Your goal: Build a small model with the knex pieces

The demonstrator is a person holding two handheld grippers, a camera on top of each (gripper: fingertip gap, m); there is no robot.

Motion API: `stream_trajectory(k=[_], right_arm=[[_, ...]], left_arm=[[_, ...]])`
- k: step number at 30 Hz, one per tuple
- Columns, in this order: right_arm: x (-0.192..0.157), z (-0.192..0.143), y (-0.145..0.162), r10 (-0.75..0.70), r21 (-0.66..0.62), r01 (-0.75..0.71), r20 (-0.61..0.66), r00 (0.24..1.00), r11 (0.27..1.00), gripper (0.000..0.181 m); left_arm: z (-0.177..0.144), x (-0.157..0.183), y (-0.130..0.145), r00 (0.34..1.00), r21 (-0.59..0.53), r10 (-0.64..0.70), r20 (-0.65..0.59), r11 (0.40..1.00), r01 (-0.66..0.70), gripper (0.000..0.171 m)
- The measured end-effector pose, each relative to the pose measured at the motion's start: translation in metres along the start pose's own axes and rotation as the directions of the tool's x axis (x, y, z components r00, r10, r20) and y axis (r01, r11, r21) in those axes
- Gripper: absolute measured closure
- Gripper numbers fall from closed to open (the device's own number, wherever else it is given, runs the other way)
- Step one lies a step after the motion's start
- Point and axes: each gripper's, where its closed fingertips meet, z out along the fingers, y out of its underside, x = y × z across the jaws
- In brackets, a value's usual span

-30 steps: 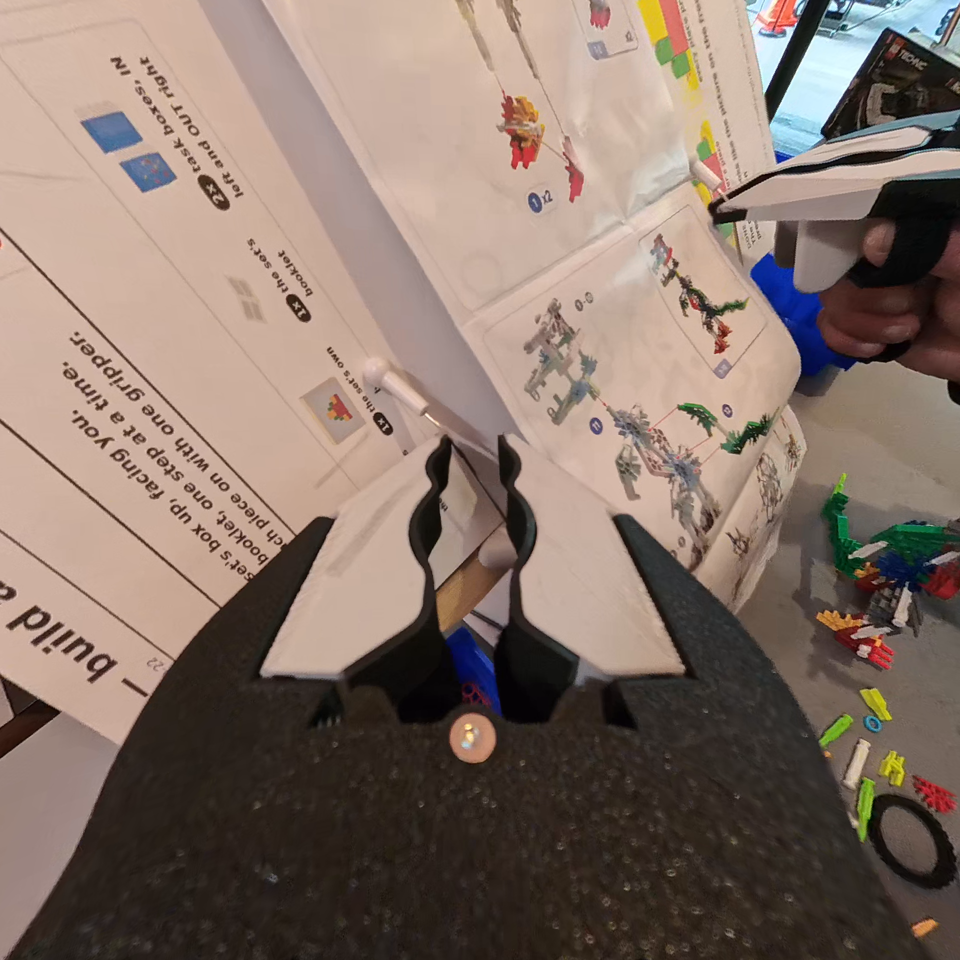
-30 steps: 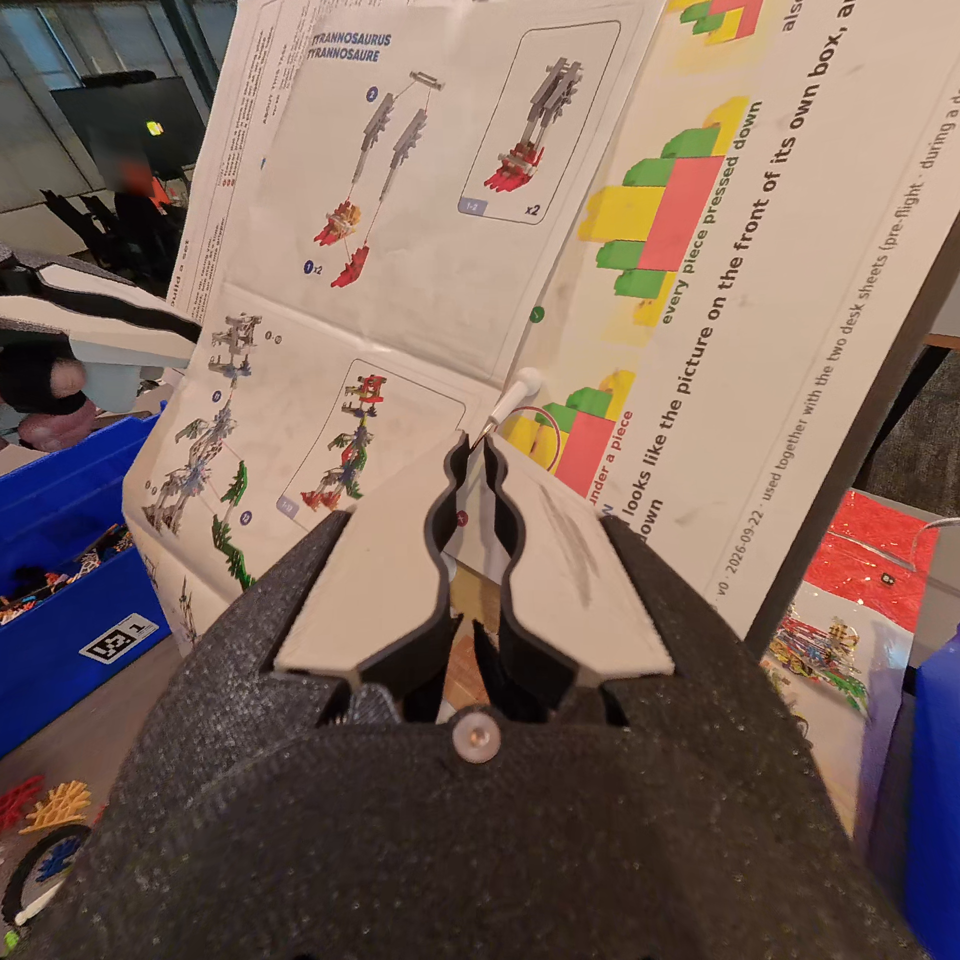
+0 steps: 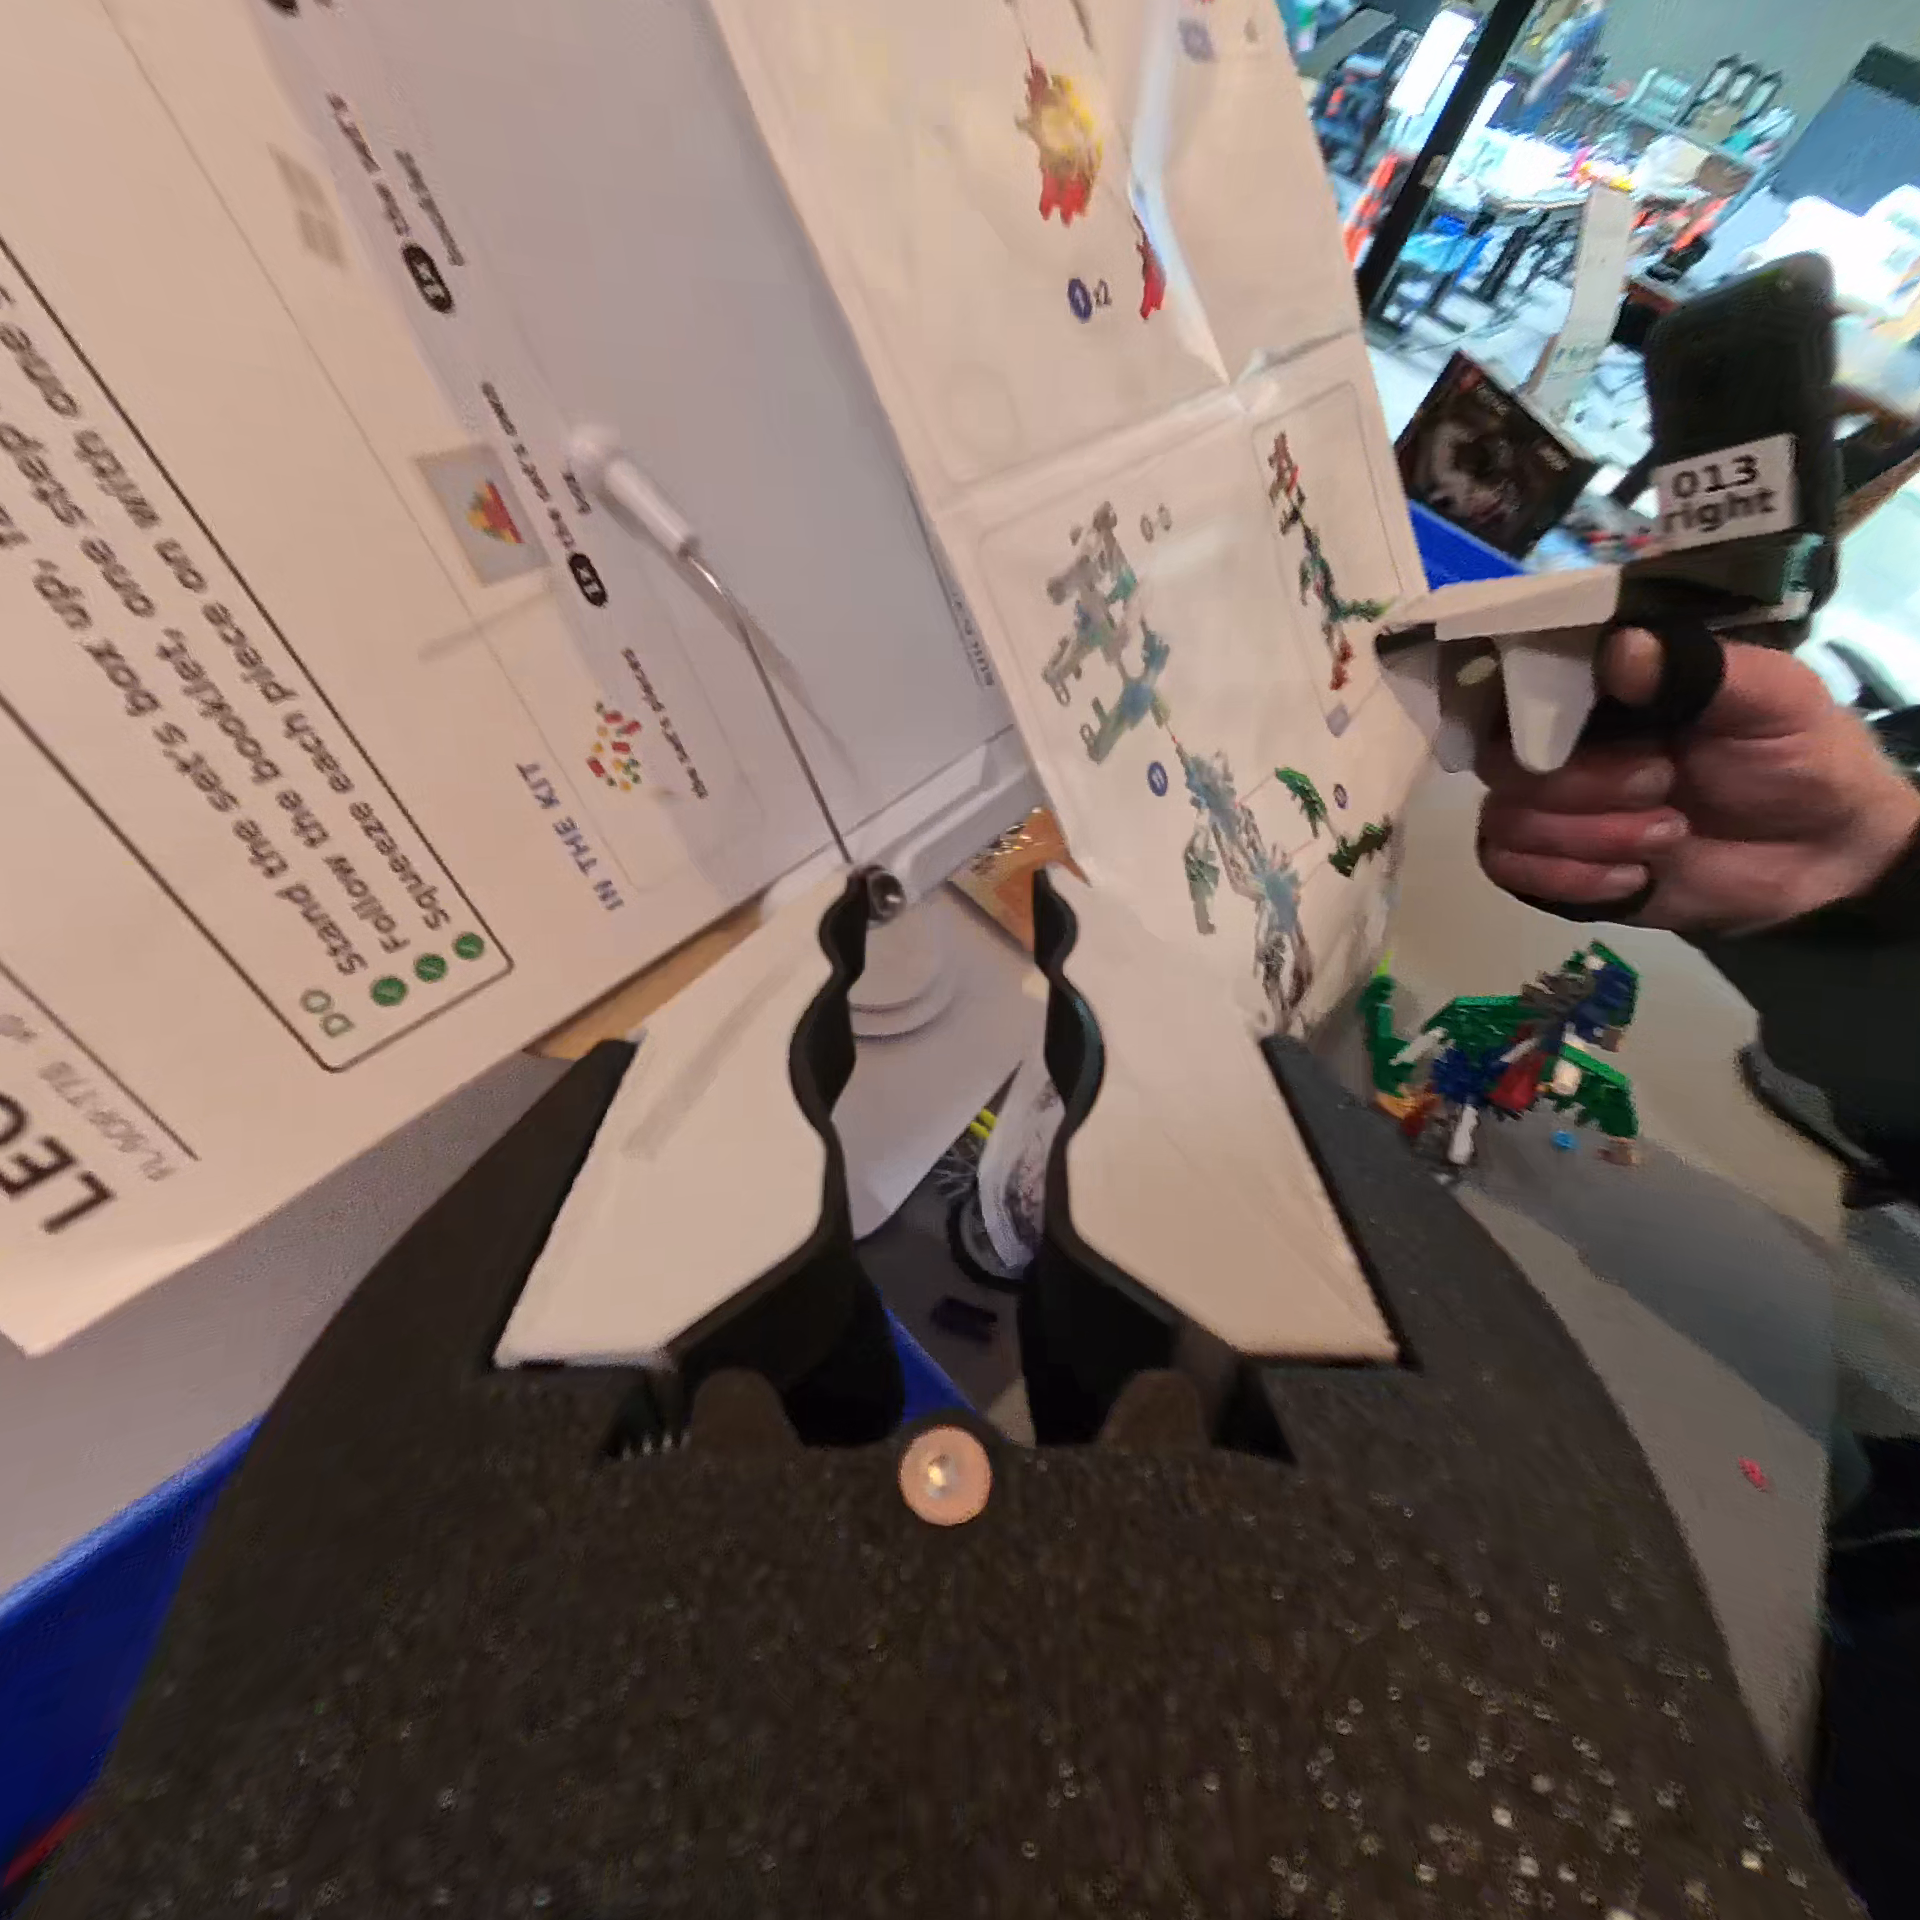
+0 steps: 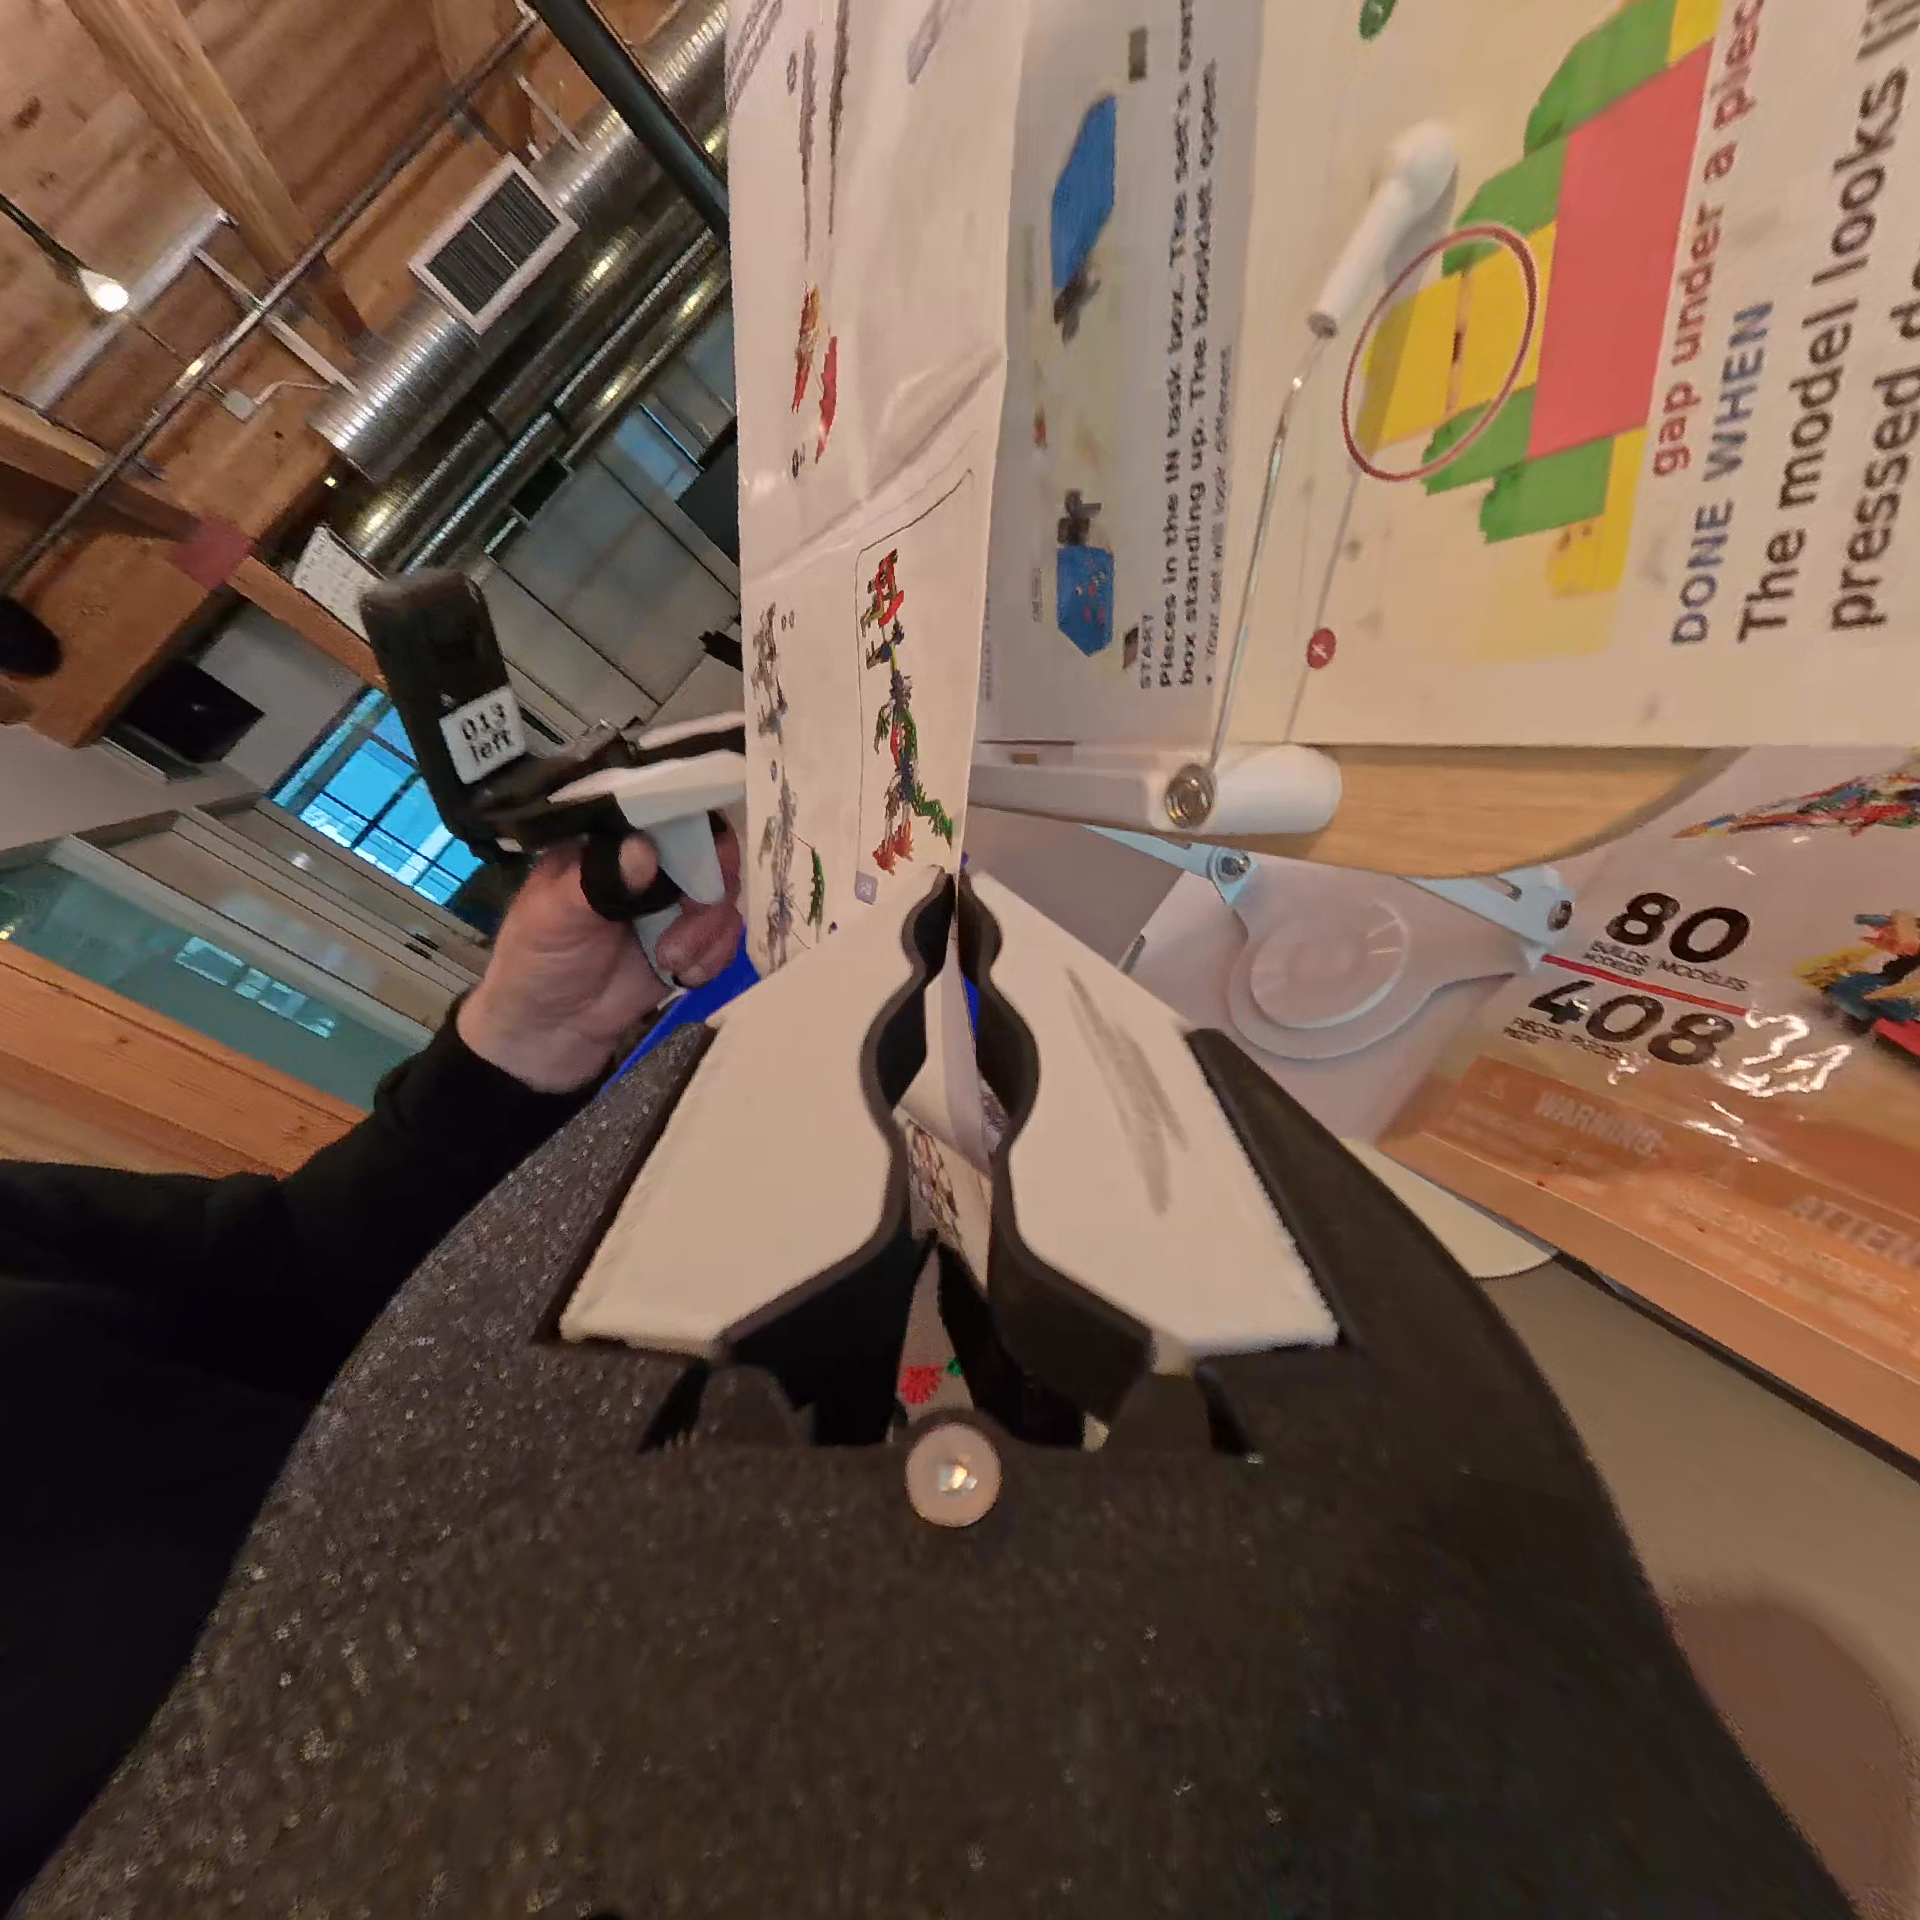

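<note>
Both my views are bright and evenly lit, with only soft shadows. In the left wrist view motion blur smears the printed sheets (image 3: 312, 582) and the far room. In the right wrist view a ceiling lamp (image 4: 107, 296) glows at upper left, glare streaks the plastic-wrapped box (image 4: 1714, 1081), and straight lines bow toward the edges.

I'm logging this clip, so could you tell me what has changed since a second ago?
The left gripper has opened and let go of the sheet. The right gripper has turned and swung the booklet page edge-on. The right gripper stays shut on the page; the stand and model have not moved.
</note>
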Motion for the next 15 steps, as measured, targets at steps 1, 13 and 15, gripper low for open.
stream_trajectory(k=[1, 13, 15], right_arm=[[-0.004, 0.0, -0.004, 0.003, 0.011, -0.003, 0.011, 1.0, 1.0, 0.181], [-0.062, 0.016, -0.041, -0.017, 0.103, 0.003, 0.143, 0.99, 0.995, 0.181], [-0.073, 0.023, -0.043, -0.068, 0.112, 0.054, 0.12, 0.99, 0.992, 0.181]], left_arm=[[-0.002, 0.005, 0.003, 0.999, 0.006, -0.027, -0.044, 1.0, 0.028, 0.143], [-0.047, 0.08, 0.0, 0.72, 0.045, -0.225, -0.657, 0.941, 0.336, 0.118], [-0.053, 0.079, -0.004, 0.735, 0.067, -0.208, -0.646, 0.943, 0.326, 0.12]])
